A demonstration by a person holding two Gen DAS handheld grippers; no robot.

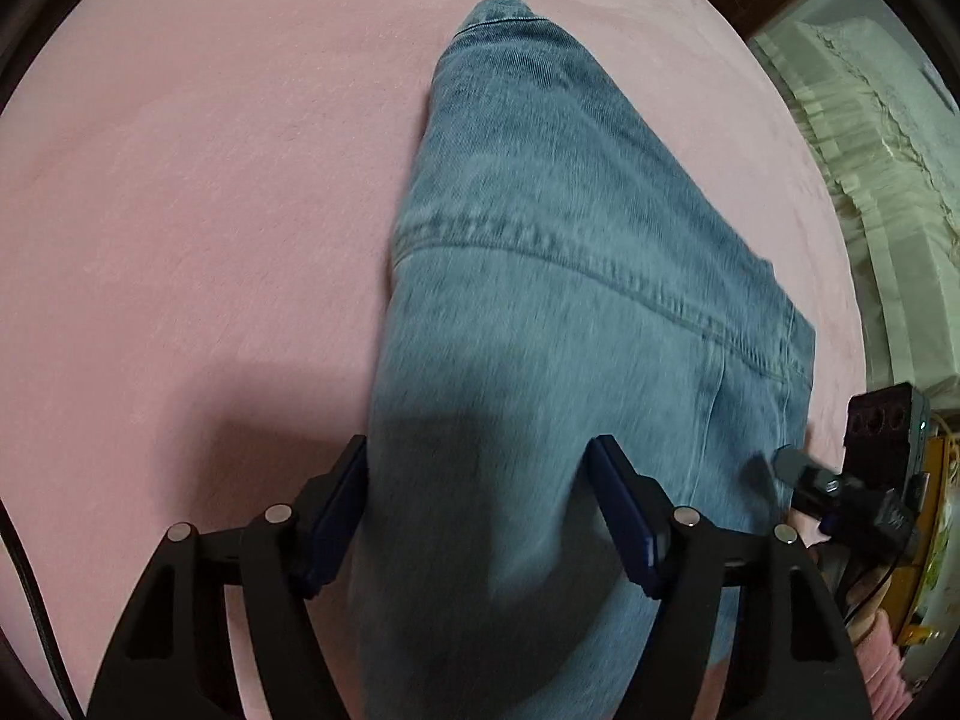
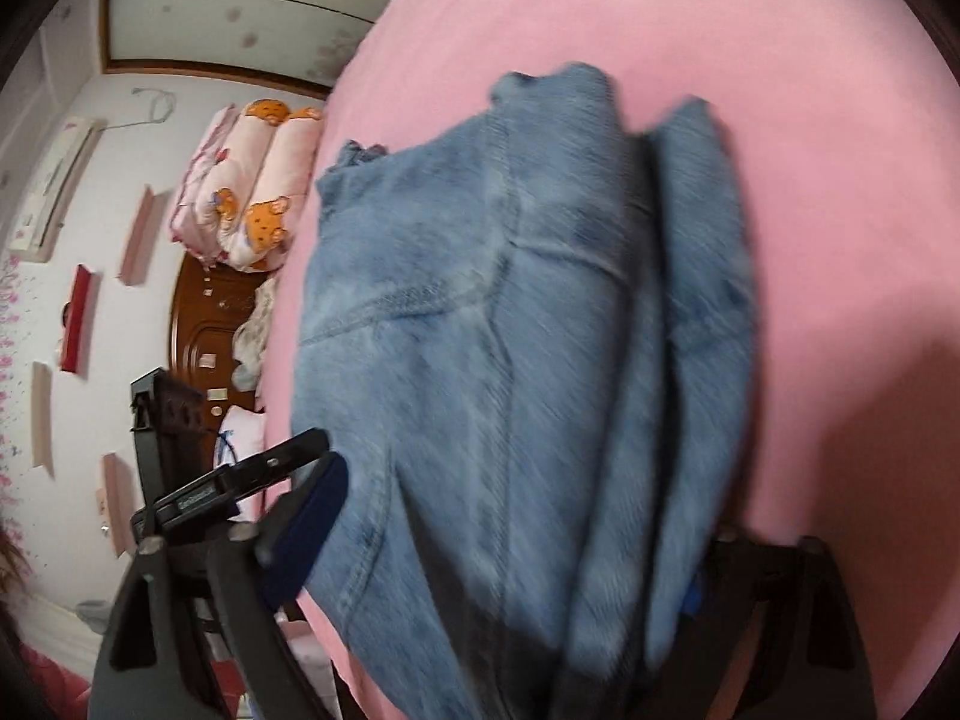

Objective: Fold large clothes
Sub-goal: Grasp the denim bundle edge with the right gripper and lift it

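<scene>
The broad pink fleece bed cover (image 1: 180, 192) lay bare and passable on the left of the folded blue denim jeans (image 1: 558, 300), which occupied the middle. A rolled pink bear-print quilt (image 2: 252, 192) and a carved brown wooden headboard (image 2: 198, 330) bounded one edge.

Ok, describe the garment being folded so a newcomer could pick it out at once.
Find the pink bedsheet that fills both views. The jeans lie on it, faded blue denim with stitched seams, between the fingers of each gripper. The other fabrics, a pink bear-print quilt past the bed's edge, are pale and printed.
</scene>
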